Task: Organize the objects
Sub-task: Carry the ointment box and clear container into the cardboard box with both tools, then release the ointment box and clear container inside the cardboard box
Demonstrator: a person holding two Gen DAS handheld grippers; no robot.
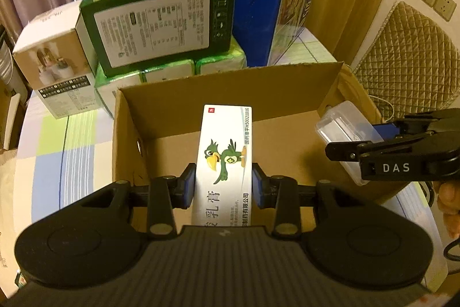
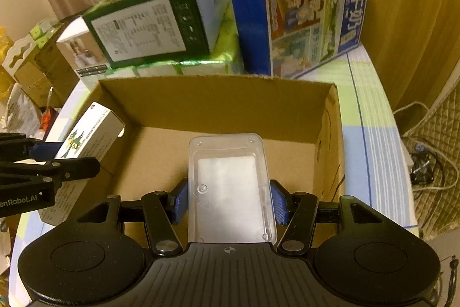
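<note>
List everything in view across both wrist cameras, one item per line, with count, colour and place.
open brown cardboard box: 1, brown, on the table in front of both grippers, nothing seen on its floor
white medicine carton with a green cartoon bird: 1, white and green, clamped in the left gripper above the box
clear plastic case: 1, transparent, clamped in the right gripper above the box
green carton with a nutrition label: 1, green, stacked on green-wrapped packs behind the box
blue milk carton: 1, blue, behind the box, right
white product box: 1, white, behind the box, left
checked tablecloth: 1, pastel green, blue and white, covers the table
left gripper: 1, black with blue pads
right gripper: 1, black with blue pads
</note>
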